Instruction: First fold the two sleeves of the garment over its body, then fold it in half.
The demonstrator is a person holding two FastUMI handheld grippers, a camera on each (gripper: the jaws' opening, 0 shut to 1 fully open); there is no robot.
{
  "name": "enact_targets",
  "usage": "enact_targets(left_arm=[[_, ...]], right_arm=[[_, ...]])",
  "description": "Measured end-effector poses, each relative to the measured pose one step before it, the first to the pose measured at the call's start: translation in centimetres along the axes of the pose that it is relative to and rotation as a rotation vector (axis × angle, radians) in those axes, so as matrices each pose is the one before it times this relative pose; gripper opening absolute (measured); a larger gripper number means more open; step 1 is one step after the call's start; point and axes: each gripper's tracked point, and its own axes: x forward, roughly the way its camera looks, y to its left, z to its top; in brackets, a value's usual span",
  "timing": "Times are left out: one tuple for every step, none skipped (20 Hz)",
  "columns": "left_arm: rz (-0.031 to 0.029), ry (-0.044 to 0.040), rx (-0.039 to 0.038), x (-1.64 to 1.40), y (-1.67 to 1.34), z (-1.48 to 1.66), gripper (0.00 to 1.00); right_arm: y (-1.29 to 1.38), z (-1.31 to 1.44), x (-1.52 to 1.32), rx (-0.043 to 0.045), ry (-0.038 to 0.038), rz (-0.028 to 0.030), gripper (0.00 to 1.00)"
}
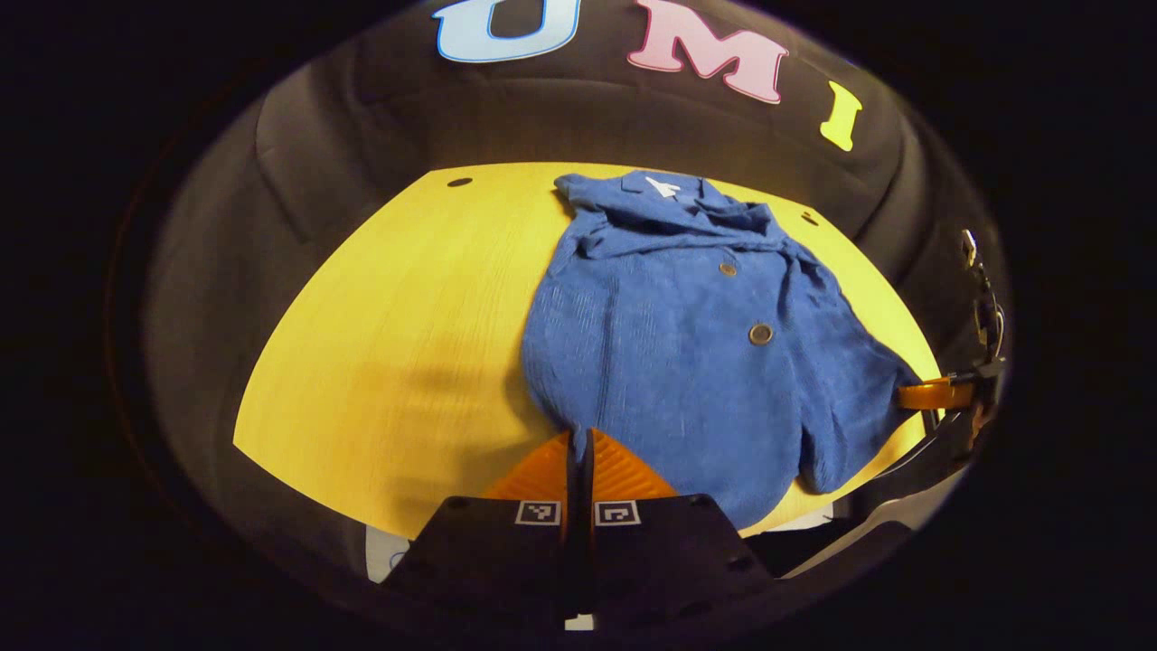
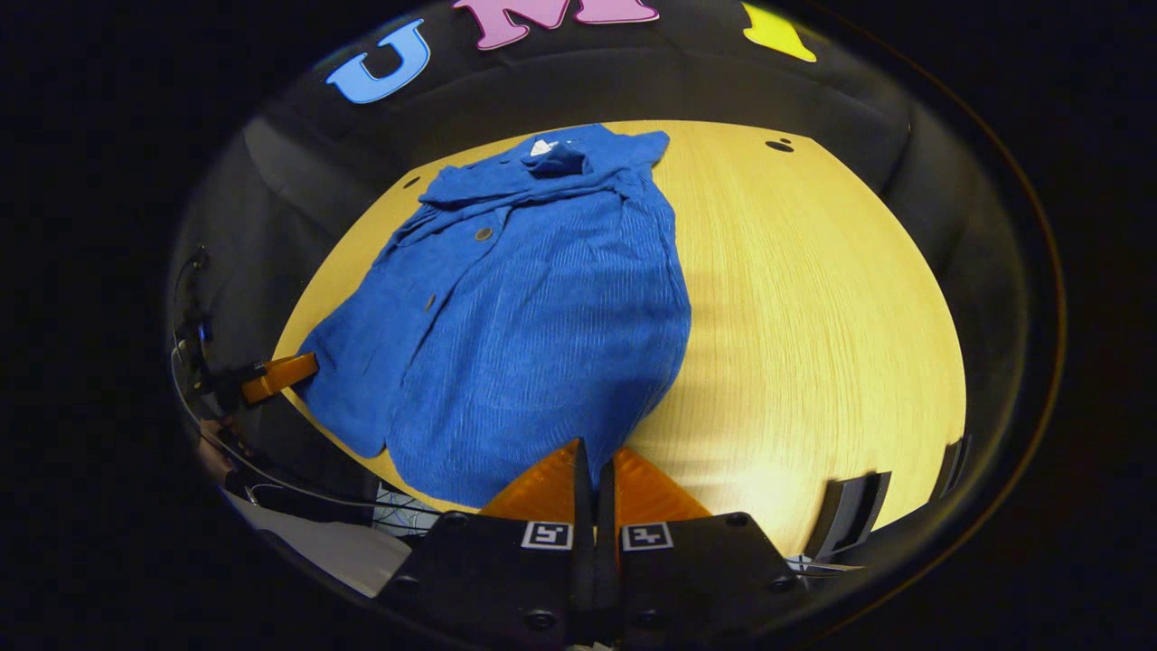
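A blue corduroy garment lies flat on the yellow table, collar at the far end, both sleeves folded in over its body. In the left gripper view my left gripper is shut, its orange fingers pinching the near hem at the garment's left corner. My right gripper shows far right at the other hem corner. In the right gripper view the garment spreads left of centre; my right gripper is shut at its near hem, and the left gripper touches the far-left corner.
Bare wood runs left of the garment in the left gripper view and to its right on the table in the right gripper view. Small dark holes mark the far corners. A black bracket sits at the near right edge.
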Motion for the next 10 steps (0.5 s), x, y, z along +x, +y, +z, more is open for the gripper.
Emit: enact_targets(left_arm=[[-0.00323,-0.02032,-0.00019,-0.367,-0.241,1.182,0.00],[-0.00501,-0.01730,0.00256,-0.284,-0.222,0.974,0.00],[-0.00140,-0.01885,0.00497,-0.290,-0.193,1.095,0.00],[-0.00289,-0.01616,0.00554,-0.183,-0.197,1.115,0.00],[-0.00699,-0.01985,0.00449,-0.261,-0.410,1.044,0.00],[-0.00498,-0.02198,0.00307,-0.079,-0.235,1.186,0.00],[-0.00449,-0.01304,0.00201,-0.045,-0.273,0.840,0.00],[0.00498,-0.00989,-0.00002,0.055,-0.001,0.683,0.00],[-0.00088,-0.01062,-0.00029,0.016,-0.224,0.772,0.00],[0.00034,-0.01367,-0.00194,0.115,-0.094,0.888,0.00]], right_arm=[[0.233,0.890,-0.195,-0.00001,-0.01730,0.00823,0.05],[0.100,0.892,-0.321,0.00168,-0.01732,0.00529,0.05],[0.156,1.041,-0.169,0.00183,-0.01581,0.00800,0.05],[0.135,1.161,-0.279,0.00268,-0.02380,0.00837,0.05],[0.216,1.110,-0.146,0.00105,-0.02403,0.00795,0.05],[0.140,1.069,-0.150,-0.00142,-0.01866,0.00458,0.05],[0.008,1.031,-0.038,-0.00077,-0.02052,0.00276,0.05],[0.049,0.874,0.020,-0.00079,-0.01662,0.00209,0.05],[0.065,0.941,-0.031,-0.00058,-0.01739,0.00410,0.05],[0.059,0.870,-0.017,-0.00092,-0.01572,0.00454,0.05]])
